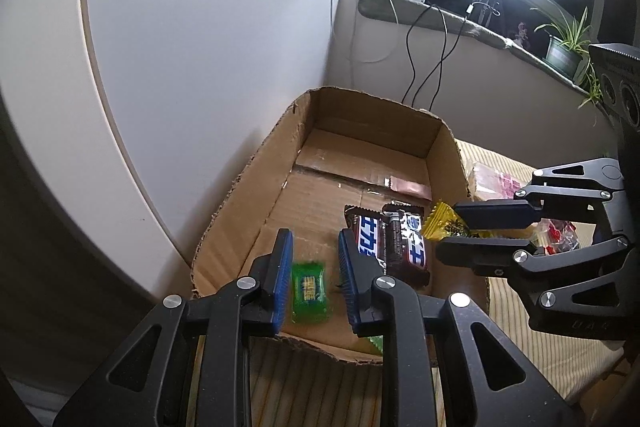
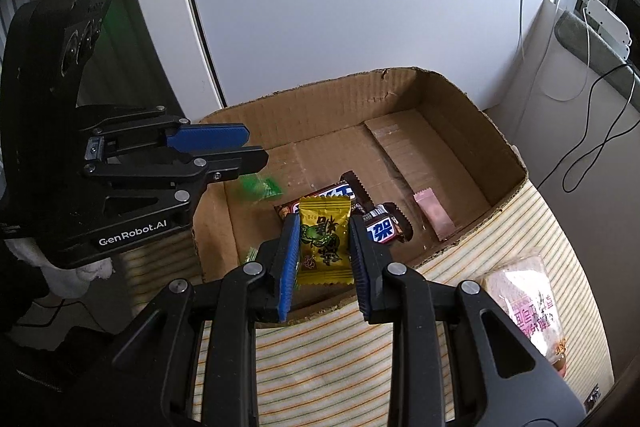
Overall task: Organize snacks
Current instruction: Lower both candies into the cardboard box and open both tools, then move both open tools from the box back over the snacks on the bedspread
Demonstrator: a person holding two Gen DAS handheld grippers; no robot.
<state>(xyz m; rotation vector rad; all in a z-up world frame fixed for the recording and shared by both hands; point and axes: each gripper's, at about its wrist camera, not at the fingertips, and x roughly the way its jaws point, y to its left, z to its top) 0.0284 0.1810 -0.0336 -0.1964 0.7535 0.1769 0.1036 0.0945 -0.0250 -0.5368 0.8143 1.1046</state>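
Right claw (image 2: 324, 251) grips yellow printed snack packet (image 2: 325, 241) over brown cardboard box (image 2: 452, 107); left claw (image 1: 312, 267) open, empty. Chocolate bars (image 2: 378, 225), green candy (image 1: 310, 293) boxed; pink bag (image 2: 534, 311) remains outside.

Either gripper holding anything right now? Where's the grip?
Right gripper holds the yellow snack packet by its two side edges, above the cardboard box. Left gripper is open, empty; a green candy is below it.

A striped cloth (image 2: 340, 355) is covering the counter. A cut-down cardboard box (image 2: 472, 131) is sitting directly on it. Just right of the box, a clear pink-printed snack bag (image 2: 528, 311) is lying on the cloth.
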